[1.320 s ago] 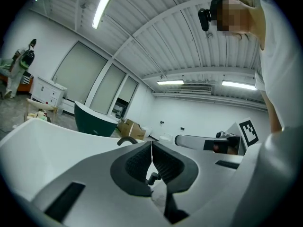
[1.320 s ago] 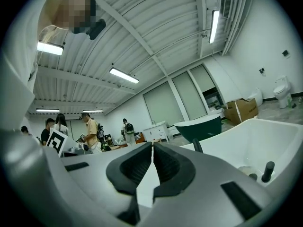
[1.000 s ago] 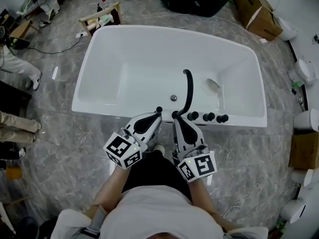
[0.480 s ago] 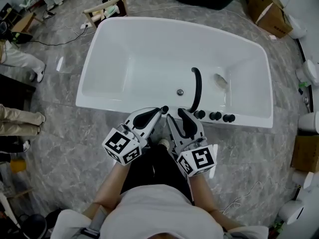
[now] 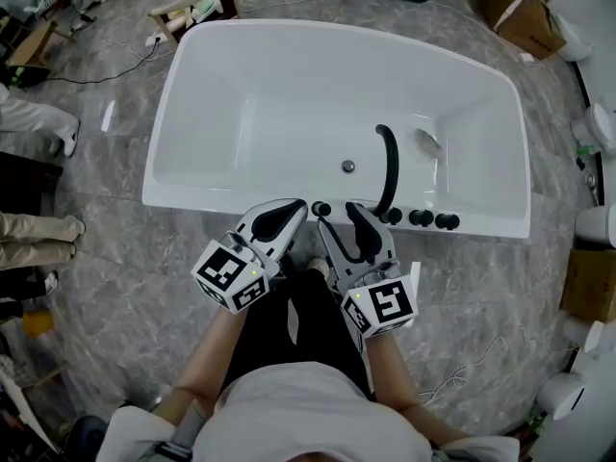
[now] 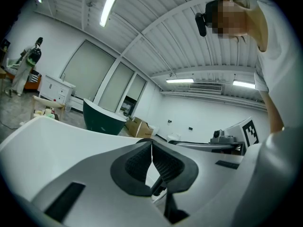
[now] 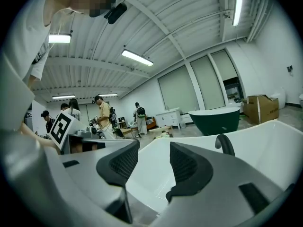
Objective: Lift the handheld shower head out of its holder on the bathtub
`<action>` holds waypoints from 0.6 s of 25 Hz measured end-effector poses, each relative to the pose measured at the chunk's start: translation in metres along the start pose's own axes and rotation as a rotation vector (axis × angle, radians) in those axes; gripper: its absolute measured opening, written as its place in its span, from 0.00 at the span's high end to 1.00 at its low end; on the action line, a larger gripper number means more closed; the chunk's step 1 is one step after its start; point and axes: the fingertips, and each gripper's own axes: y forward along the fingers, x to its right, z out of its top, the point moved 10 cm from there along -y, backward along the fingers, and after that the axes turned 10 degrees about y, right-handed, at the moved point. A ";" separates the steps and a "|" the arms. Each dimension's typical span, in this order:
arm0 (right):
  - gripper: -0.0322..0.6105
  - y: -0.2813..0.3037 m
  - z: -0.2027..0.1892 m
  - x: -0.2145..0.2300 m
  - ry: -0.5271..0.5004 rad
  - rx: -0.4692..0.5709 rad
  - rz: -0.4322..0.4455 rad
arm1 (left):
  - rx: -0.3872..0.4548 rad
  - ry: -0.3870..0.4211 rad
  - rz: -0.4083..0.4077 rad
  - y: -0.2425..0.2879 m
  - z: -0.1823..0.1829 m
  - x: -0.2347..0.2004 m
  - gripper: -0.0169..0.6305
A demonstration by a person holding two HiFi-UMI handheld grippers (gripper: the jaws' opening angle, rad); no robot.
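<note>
Facing one bathtub (image 5: 207, 198), one black spout (image 5: 388, 166), left tool (image 6: 151, 159) together, right tool (image 7: 152, 161) opening, empty

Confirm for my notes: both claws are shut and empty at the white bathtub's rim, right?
No: only the left claw is shut. The right claw is opening, as the right gripper view shows. Both are empty at the rim of the white bathtub.
</note>
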 end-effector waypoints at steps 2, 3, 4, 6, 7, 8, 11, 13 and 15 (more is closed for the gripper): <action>0.64 0.006 -0.006 0.004 0.002 -0.014 -0.009 | -0.006 -0.010 -0.002 0.002 -0.006 -0.005 0.96; 0.64 0.008 -0.009 0.006 0.005 -0.019 -0.011 | -0.009 -0.015 -0.003 0.004 -0.010 -0.007 0.96; 0.64 0.010 -0.012 0.008 0.009 -0.021 -0.014 | -0.012 -0.019 -0.004 0.004 -0.013 -0.009 0.96; 0.64 0.012 -0.017 0.012 0.014 -0.028 -0.023 | -0.019 -0.025 -0.009 0.006 -0.018 -0.012 0.96; 0.64 0.014 -0.020 0.013 0.013 -0.034 -0.027 | -0.023 -0.028 -0.010 0.006 -0.020 -0.014 0.96; 0.64 0.017 -0.023 0.014 0.012 -0.040 -0.029 | -0.026 -0.030 -0.011 0.006 -0.023 -0.016 0.96; 0.64 0.024 -0.032 0.019 0.010 -0.055 -0.033 | -0.032 -0.035 -0.011 0.010 -0.033 -0.026 0.96; 0.64 0.027 -0.037 0.022 0.010 -0.067 -0.037 | -0.035 -0.039 -0.013 0.013 -0.039 -0.030 0.96; 0.64 0.030 -0.043 0.024 0.012 -0.078 -0.041 | -0.039 -0.034 -0.019 0.015 -0.042 -0.034 0.96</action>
